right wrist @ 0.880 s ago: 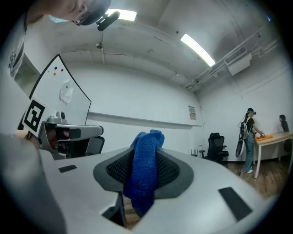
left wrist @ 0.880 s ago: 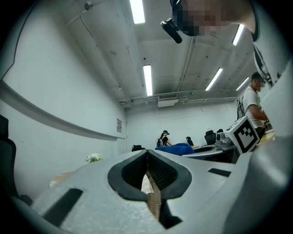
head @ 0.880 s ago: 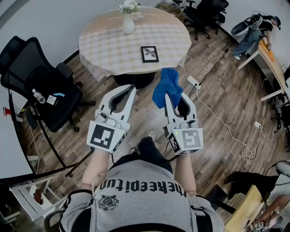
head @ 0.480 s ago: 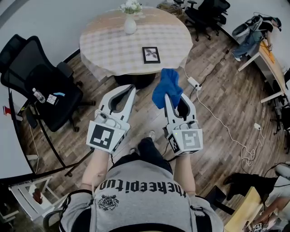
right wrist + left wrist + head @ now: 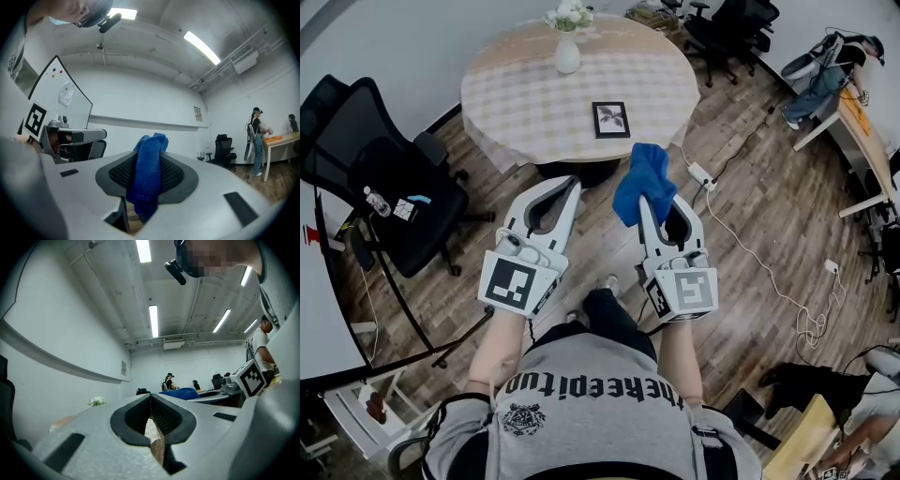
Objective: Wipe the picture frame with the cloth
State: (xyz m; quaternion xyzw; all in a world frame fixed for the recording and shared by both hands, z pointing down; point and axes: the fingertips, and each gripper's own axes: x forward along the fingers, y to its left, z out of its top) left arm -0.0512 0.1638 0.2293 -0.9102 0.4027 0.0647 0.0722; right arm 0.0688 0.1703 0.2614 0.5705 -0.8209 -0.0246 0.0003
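right fingers (image 5: 177,174) pinch cloth (image 5: 147,180), frame (image 5: 610,119) ahead

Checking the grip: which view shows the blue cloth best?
The right gripper view: the blue knitted cloth sits pinched in the right claw. The head view shows it bunched beyond the claw; the left gripper view, only a distant blue sliver.

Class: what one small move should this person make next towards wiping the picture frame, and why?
Probably carry the right gripper forward towards the round table. Its jaws are shut on the blue cloth, but it hangs over the floor, short of the picture frame, which lies flat on the tabletop. The left gripper is shut and empty.
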